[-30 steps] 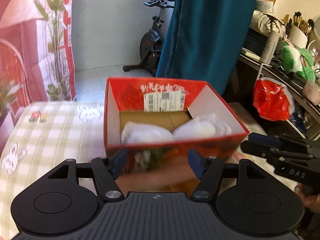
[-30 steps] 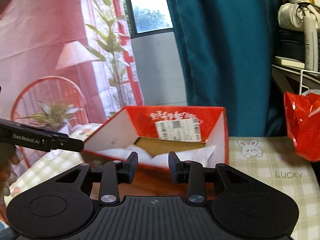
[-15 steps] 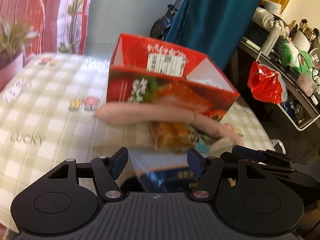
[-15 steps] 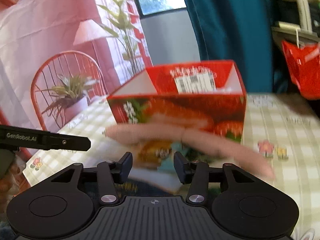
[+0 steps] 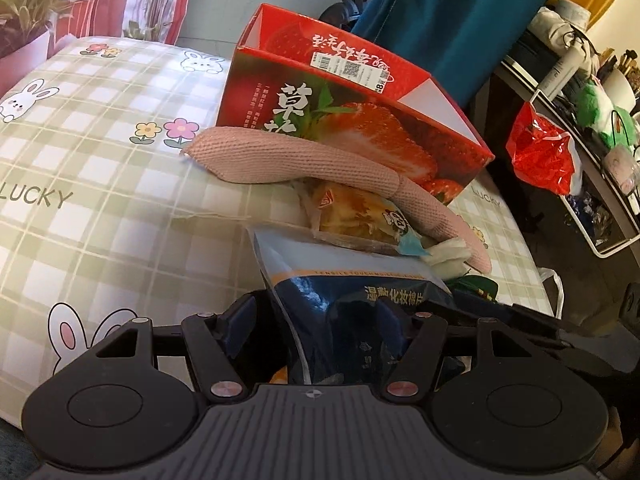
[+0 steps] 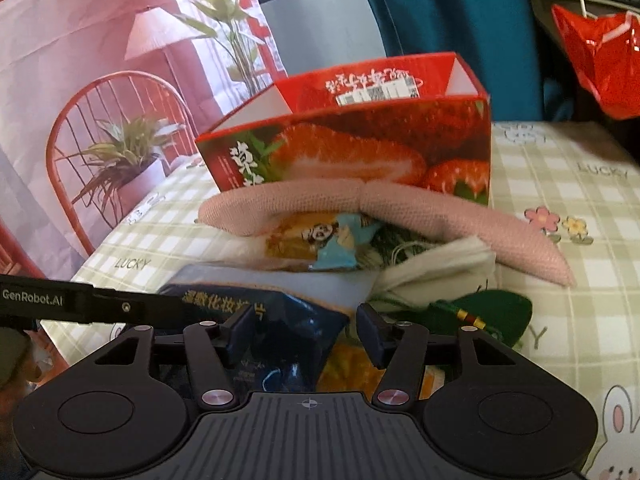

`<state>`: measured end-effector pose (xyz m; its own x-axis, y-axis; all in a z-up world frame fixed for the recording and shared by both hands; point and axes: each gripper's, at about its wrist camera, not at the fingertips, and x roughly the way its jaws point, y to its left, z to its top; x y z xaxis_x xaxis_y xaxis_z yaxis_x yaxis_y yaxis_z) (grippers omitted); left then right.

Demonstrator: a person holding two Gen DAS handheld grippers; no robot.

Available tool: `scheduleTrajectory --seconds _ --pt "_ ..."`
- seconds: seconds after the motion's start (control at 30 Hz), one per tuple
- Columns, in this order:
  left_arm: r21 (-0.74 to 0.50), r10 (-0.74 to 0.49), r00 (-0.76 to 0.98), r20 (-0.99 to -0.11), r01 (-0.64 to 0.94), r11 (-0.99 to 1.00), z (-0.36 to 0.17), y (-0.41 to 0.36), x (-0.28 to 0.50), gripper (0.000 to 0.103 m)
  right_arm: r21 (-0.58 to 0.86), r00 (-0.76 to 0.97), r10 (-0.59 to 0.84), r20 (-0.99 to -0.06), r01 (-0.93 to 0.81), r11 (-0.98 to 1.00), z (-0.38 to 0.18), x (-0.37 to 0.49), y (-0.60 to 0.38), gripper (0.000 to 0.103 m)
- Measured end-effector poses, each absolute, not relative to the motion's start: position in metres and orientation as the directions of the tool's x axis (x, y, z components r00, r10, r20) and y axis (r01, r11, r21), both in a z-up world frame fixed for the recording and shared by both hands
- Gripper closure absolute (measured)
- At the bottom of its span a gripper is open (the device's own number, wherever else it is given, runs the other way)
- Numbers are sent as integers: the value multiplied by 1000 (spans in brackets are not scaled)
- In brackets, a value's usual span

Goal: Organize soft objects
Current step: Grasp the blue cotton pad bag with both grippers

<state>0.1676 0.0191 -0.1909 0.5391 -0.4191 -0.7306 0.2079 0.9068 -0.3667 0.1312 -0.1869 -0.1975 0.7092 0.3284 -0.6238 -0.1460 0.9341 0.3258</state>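
On the checked bed cover point(image 5: 100, 160) stands an open-topped red strawberry box point(image 5: 360, 120) point(image 6: 360, 152). In front of it lies a pile: a long pink knitted tube point(image 5: 300, 160) point(image 6: 440, 208), an orange snack packet point(image 5: 352, 212) point(image 6: 312, 236), a white cloth point(image 6: 440, 260), a dark green item point(image 6: 492, 312) and a blue bag of cotton pads point(image 5: 352, 280) point(image 6: 280, 312). My left gripper point(image 5: 316, 320) is open, low over the blue bag, which lies between its fingers. My right gripper point(image 6: 306, 330) has its jaws opening over a corner of the same bag, not pressing on it.
A teal curtain point(image 5: 460, 20) hangs behind the box. At the right, a red plastic bag point(image 5: 540, 156) point(image 6: 600, 60) hangs from a cluttered shelf point(image 5: 580, 100). The bed's near edge runs just below both grippers. A printed wall hanging point(image 6: 100, 140) covers the left.
Both grippers have come down and tilted toward the pile in front of the box. The right jaws have spread wider. The blue bag now lies between the left fingers.
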Motion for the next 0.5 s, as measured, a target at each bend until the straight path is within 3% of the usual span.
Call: scheduleTrajectory --seconds 0.27,0.33,0.5 --pt "-379 -440 506 -742 224 898 -199 11 173 36 335 696 342 -631 -152 930 -202 133 -183 48" --pt "-381 -446 510 -736 234 895 -199 10 172 44 339 694 348 -630 -157 927 -203 133 -183 47" --pt "-371 -446 527 -724 248 895 -196 9 169 52 353 687 373 -624 -178 918 -203 132 -181 49"
